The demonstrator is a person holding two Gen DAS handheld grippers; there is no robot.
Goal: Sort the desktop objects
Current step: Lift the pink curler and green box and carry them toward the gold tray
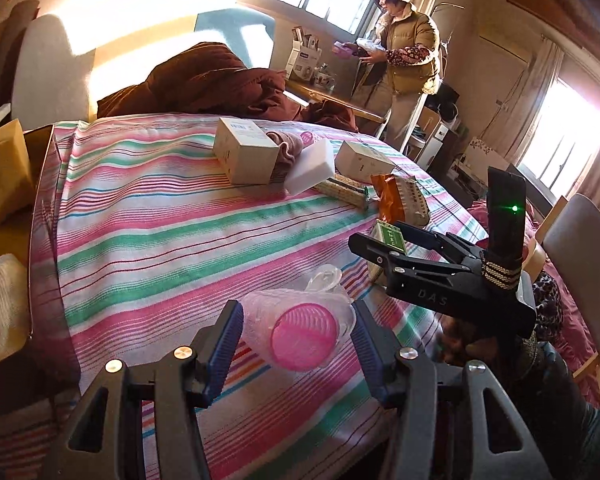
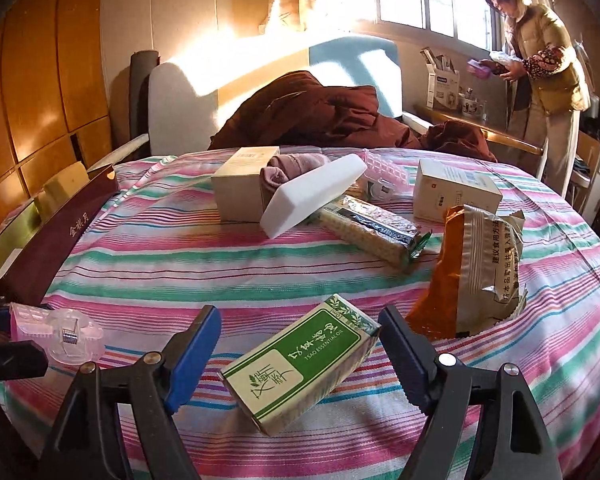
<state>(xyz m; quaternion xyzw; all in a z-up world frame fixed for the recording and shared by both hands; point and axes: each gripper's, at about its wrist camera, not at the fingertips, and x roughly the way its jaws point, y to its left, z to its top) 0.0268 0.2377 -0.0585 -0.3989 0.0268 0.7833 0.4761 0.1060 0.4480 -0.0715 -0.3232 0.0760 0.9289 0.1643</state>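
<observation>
We have both tongs spread wide, neither holding anything. The left tongs (image 1: pixel 298 342) straddle a pink ribbed plastic roller in a clear crinkled wrapper (image 1: pixel 300 330), lying on the pink-and-green striped cloth of the desk (image 1: pixel 148 240); the right tongs (image 2: pixel 300 350) frame a green-and-cream cardboard essential-oil box (image 2: pixel 300 364) lying skewed between the pads. Our worry on the left is the wrapper — slick and loose, it could slide while the roller inside rolls away. On the right, the box sits diagonal, so closing on its corners could twist it out or crush the card. The orange-and-silver foil snack packet (image 2: pixel 472 276) lies just beside the right pad — we could snag it.
</observation>
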